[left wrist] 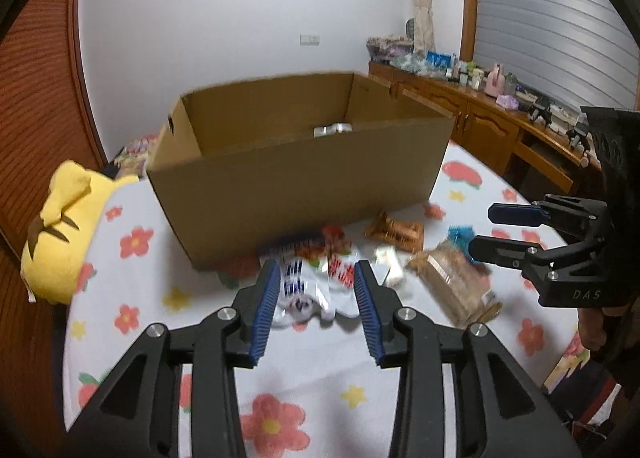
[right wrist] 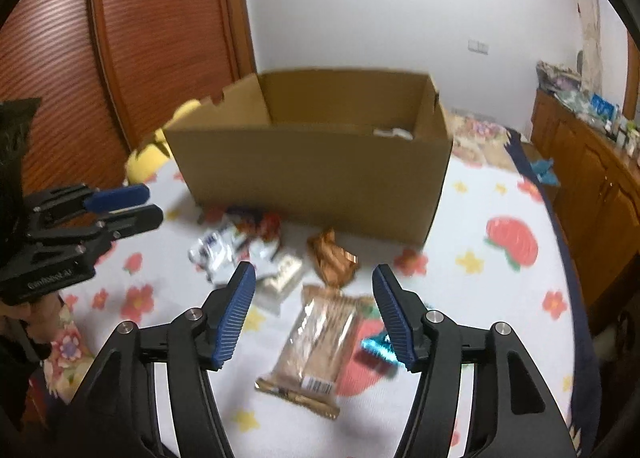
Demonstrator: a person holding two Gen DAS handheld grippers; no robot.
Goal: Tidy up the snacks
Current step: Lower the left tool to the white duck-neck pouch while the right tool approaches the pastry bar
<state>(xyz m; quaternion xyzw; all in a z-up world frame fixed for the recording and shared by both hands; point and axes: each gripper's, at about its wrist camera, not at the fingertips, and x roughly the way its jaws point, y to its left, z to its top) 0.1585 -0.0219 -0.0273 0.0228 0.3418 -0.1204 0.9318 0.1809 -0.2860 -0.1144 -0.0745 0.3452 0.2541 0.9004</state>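
snacks [right wrist: 280, 282] lie loose on the flowered sheet [left wrist: 320, 382] in front of the box [left wrist: 296, 186], none gripped. left claw [left wrist: 316, 290]: jaws apart, nothing pinched, white/blue packet [left wrist: 304, 294] seen btwn the tips but below them, not touched. just ahead of it a red/white packet [left wrist: 340, 258], then the box's near wall. right claw [right wrist: 314, 294]: jaws wider apart, empty too, hanging over the long tan wafer pack [right wrist: 316, 346]; shiny blue wrapper [right wrist: 378, 350] beside its right finger, copper wrapper [right wrist: 332, 258] ahead, small cream pack [right wrist: 280, 278] by its left finger. claws sit side by side, each showing at the edge of the other's view. box open at top, something pale in its far corner [left wrist: 332, 129], too blurred to id. yellow plush [left wrist: 60, 234] left of the box. wood cabinet [left wrist: 488, 122] w/ clutter on top far right.
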